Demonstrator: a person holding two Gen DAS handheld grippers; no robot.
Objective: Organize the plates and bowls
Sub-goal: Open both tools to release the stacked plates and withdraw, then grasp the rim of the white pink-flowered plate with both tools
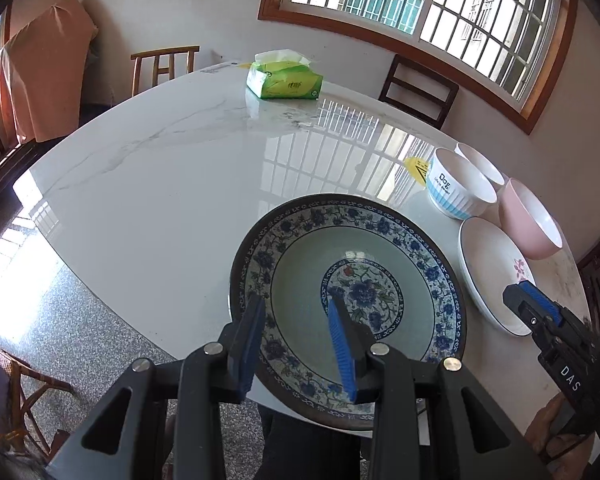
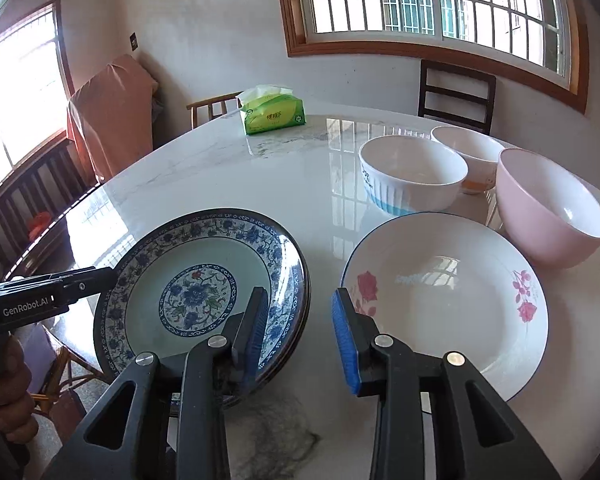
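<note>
A blue-patterned plate [image 1: 348, 280] [image 2: 204, 280] lies at the table's near edge, apparently on top of other like plates. My left gripper [image 1: 296, 320] is open, its jaws astride the plate's near left rim, one finger outside and one over the plate; it also shows in the right wrist view [image 2: 100, 278]. My right gripper [image 2: 300, 320] is open and empty, hovering between the blue plate and a white rose plate [image 2: 452, 300] [image 1: 496, 272]. Behind stand a white and blue bowl [image 2: 412, 176] [image 1: 460, 184], a small white bowl [image 2: 468, 148] [image 1: 480, 164] and a pink bowl [image 2: 548, 204] [image 1: 532, 220].
A green tissue pack [image 1: 284, 80] [image 2: 274, 114] sits at the far side of the marble table [image 1: 160, 184]. Wooden chairs [image 1: 420, 88] stand around it. The table's near edge runs just under both grippers.
</note>
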